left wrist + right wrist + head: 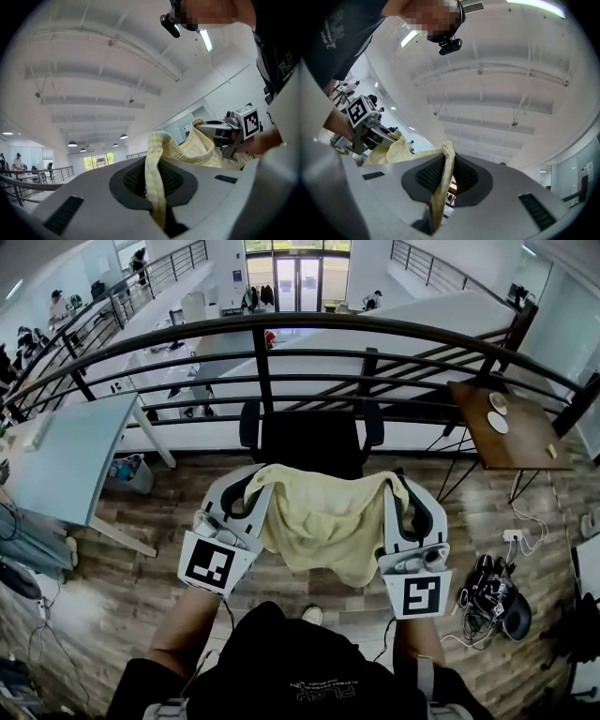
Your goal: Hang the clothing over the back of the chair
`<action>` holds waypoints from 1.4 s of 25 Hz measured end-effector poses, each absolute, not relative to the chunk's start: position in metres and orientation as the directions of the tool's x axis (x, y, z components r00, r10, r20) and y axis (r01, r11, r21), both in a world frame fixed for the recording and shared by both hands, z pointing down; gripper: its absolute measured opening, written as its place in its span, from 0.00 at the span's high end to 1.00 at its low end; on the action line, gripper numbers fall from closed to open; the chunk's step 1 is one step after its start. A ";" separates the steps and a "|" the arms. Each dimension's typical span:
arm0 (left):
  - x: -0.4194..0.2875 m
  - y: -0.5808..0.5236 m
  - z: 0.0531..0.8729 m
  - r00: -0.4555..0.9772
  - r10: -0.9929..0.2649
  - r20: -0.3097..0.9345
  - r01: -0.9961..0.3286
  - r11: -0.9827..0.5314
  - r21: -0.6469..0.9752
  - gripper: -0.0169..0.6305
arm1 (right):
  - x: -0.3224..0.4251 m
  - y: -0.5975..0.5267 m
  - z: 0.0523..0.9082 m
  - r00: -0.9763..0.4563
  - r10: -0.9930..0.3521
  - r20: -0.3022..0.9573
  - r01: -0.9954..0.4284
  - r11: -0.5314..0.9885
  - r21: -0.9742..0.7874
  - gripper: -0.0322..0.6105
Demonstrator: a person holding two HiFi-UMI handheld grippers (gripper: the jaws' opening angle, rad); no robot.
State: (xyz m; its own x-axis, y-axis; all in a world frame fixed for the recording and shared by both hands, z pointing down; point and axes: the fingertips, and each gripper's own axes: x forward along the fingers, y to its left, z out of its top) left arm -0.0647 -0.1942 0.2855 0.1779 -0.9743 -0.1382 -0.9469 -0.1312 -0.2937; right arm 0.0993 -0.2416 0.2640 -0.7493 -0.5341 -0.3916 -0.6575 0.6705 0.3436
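Observation:
A pale yellow knitted garment [323,515] hangs spread between my two grippers, in front of a black office chair [311,440] by the railing. My left gripper [246,491] is shut on the garment's left top edge; in the left gripper view the cloth [154,187] is pinched between the jaws [153,187]. My right gripper [405,495] is shut on the right top edge; in the right gripper view a fold of the cloth [443,180] runs between its jaws [442,183]. Both grippers point slightly upward. The garment's lower hem droops towards the floor.
A black metal railing [281,362] runs behind the chair, with a drop to a lower floor beyond. A light table [66,460] stands at the left and a brown wooden table [506,427] at the right. Cables and a dark bag [497,601] lie on the wooden floor at the right.

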 end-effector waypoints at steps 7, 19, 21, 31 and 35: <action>-0.073 -0.215 0.268 0.171 -0.973 -0.154 -0.947 -0.119 -0.299 0.94 | 0.090 -0.263 0.253 -0.762 -0.521 -0.384 -0.644 0.667 0.375 0.88; -0.101 -0.247 0.270 0.188 -0.970 -0.154 -0.946 -0.136 -0.295 0.94 | 0.063 -0.301 0.247 -0.781 -0.527 -0.336 -0.625 0.649 0.434 0.88; -0.105 -0.254 0.270 0.197 -0.969 -0.149 -0.941 -0.144 -0.306 0.94 | 0.059 -0.308 0.247 -0.783 -0.530 -0.325 -0.622 0.649 0.439 0.88; -0.122 -0.295 0.268 0.225 -0.965 -0.138 -0.925 -0.166 -0.343 0.94 | 0.042 -0.347 0.244 -0.819 -0.517 -0.250 -0.564 0.640 0.523 0.88; -0.131 -0.309 0.274 0.221 -0.968 -0.116 -0.926 -0.171 -0.338 0.94 | 0.028 -0.365 0.250 -0.844 -0.499 -0.200 -0.523 0.679 0.515 0.88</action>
